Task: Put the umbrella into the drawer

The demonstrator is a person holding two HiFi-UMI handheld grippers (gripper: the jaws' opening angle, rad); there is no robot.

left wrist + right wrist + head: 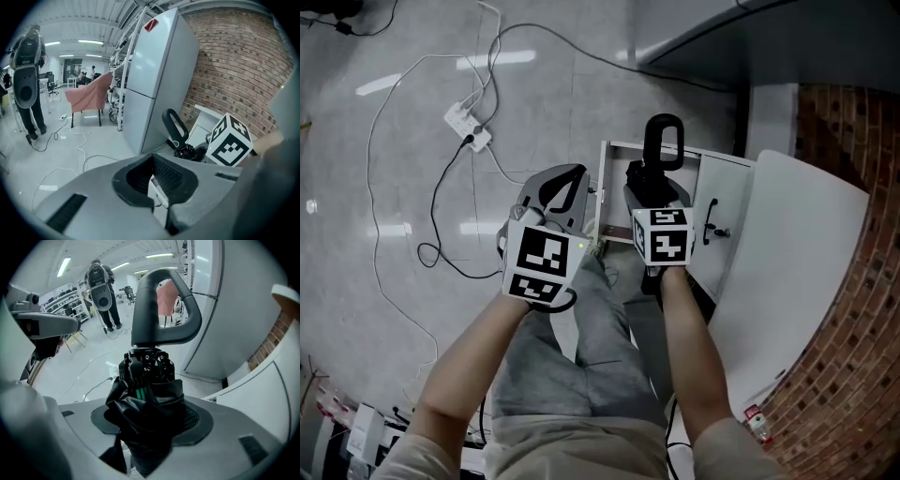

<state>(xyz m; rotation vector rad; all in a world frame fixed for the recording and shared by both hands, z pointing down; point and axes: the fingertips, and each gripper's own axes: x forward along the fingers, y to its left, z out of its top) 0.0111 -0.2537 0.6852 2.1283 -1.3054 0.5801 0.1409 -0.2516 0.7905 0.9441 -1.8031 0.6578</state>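
Note:
A folded black umbrella (656, 183) with a loop handle (664, 139) is clamped between the jaws of my right gripper (654, 197). It hangs over the open white drawer (605, 192) of a low cabinet. In the right gripper view the umbrella (149, 404) fills the jaws and its handle (161, 310) sticks out beyond them. My left gripper (567, 183) hovers just left of the drawer's edge, with its jaws together and nothing in them. The left gripper view shows its pads (164, 176) nearly touching, and the umbrella handle (174, 125) off to the right.
The cabinet front (724, 211) with a black handle (710, 228) lies right of the drawer, beside a white fridge (797, 281) and a brick wall (853, 375). A power strip (469, 127) and cables lie on the floor to the left. My legs are below.

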